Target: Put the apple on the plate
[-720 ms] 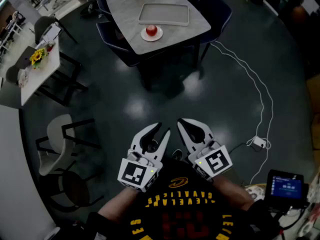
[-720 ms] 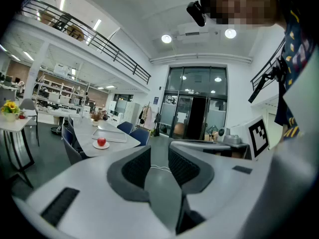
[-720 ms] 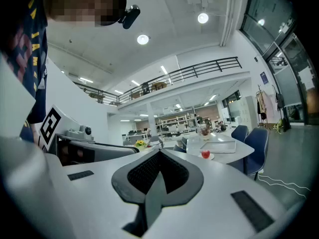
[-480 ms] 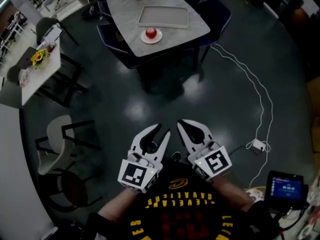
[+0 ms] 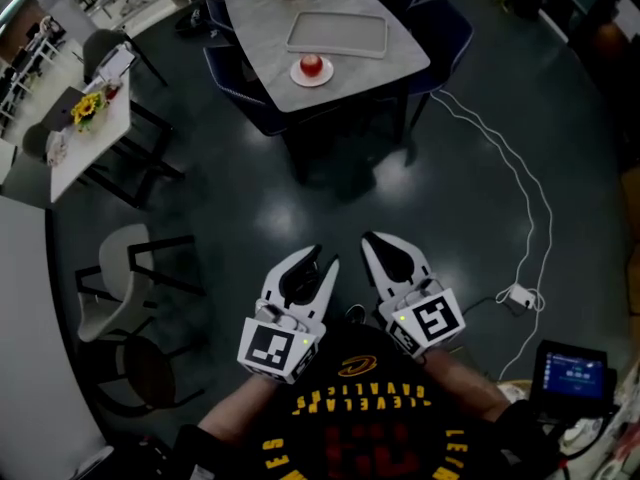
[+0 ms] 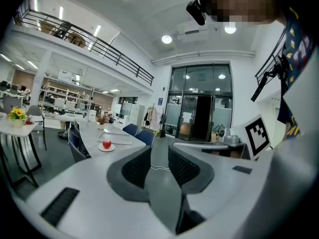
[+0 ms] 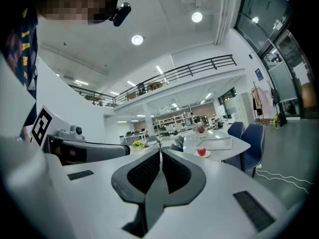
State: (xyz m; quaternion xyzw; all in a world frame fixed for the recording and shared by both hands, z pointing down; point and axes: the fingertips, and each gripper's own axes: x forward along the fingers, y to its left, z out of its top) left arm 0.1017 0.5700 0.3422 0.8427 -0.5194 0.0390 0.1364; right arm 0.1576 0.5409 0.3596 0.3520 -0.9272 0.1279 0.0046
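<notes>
Apple on plate, well apart from both hand-held grippers

The apple (image 5: 311,64) is seen small at 12 o'clock, resting on the plate (image 5: 298,76) by the table's (image 5: 385,63) near edge, beside a tray (image 5: 337,16); chairs (image 5: 443,20) are partly hidden under the table. The left hand-held gripper (image 5: 325,256) is held with jaws apart and empty, while the right hand-held gripper (image 5: 368,239) is closed with tips together. Open floor (image 5: 330,188) is left ahead, and a cable (image 5: 520,183) is trailed at 2 o'clock.

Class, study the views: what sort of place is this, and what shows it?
Probably a large open-plan office or lab hall: a railed mezzanine, tall glass entrance doors, and a grey table with blue chairs.
</notes>
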